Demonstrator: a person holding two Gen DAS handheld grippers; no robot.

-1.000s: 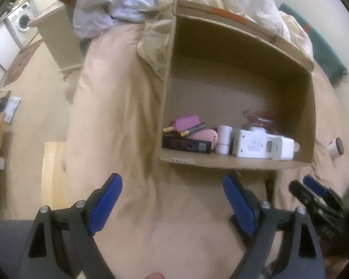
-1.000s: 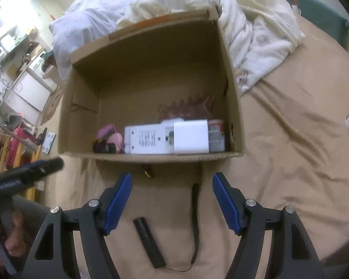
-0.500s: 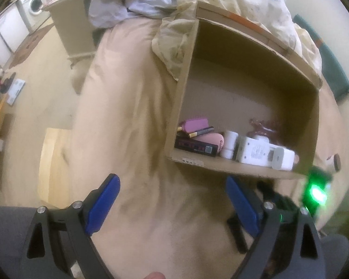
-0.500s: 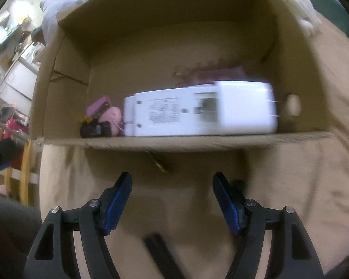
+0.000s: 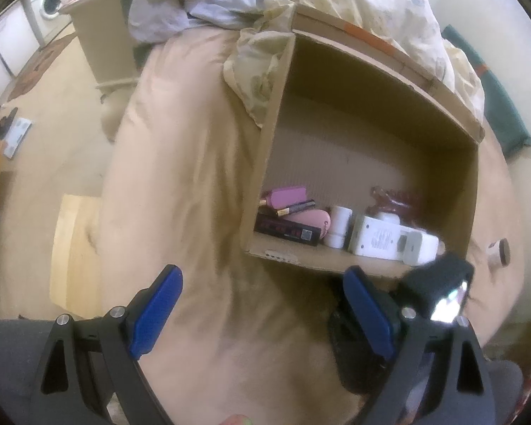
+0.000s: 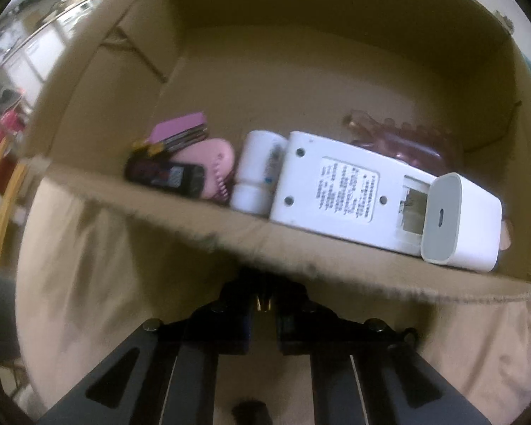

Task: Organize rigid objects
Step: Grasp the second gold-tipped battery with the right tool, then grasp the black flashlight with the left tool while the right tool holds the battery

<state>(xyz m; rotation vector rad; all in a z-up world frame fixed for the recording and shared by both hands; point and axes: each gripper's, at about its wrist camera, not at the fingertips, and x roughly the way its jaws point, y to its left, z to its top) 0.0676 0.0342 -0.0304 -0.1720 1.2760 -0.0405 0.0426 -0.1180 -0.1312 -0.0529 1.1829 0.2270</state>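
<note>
A cardboard box (image 5: 378, 71) lies on its side on the tan bed sheet (image 5: 180, 184); it also fills the right wrist view (image 6: 301, 248). Inside it are a white device (image 6: 340, 194), a white charger block (image 6: 460, 219), a white tube (image 6: 255, 173), a pink case (image 6: 209, 163) and a black box (image 6: 163, 177). My right gripper (image 6: 264, 302) is shut on a small gold object (image 6: 264, 304) right below the box's front edge. My left gripper (image 5: 262, 308) is open and empty above the sheet, left of the right gripper's body (image 5: 432, 290).
Crumpled bedding (image 5: 336, 3) lies behind the box. A small round white item (image 5: 499, 253) sits on the sheet to the right. A black object (image 6: 247, 411) lies under my right gripper. The bed's left edge drops to the floor (image 5: 53, 141), with a wooden stool (image 5: 74, 248) beside it.
My right gripper has moved forward and down to the box's front edge and shut on the small gold object. My left gripper has drifted slightly and stays open.
</note>
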